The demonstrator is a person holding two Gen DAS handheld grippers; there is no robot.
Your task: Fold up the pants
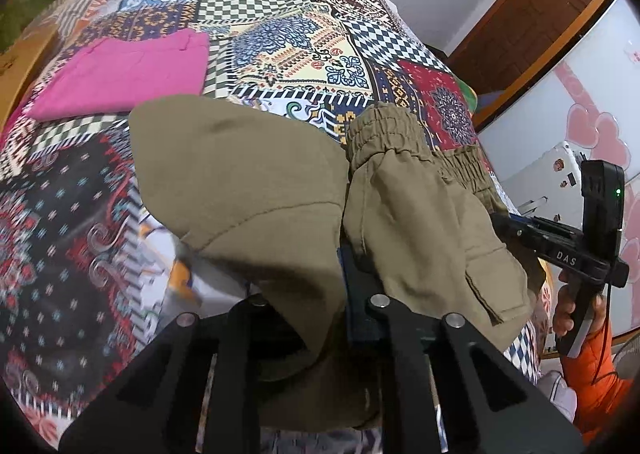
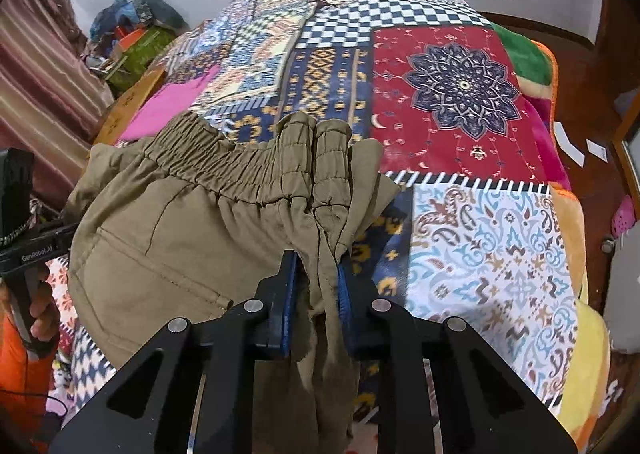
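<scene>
pants point(image 2: 168, 238) olive, held over bed point(image 2: 460, 102) | left gripper point(image 1: 344, 294) clamps fabric | right gripper point(image 2: 316, 286) clamps waistband

1. Both views are lit evenly and softly; the source of the light cannot be told.
2. Only soft shadows lie under the olive pants point(image 1: 248, 190) on the patterned bedspread point(image 2: 460, 102).
3. The fisheye lens bends straight lines, and the corners are black.
4. The bedspread in the lower left of the left wrist view is blurred.
5. The white cupboard door point(image 1: 560, 102) shows mild glare.
</scene>
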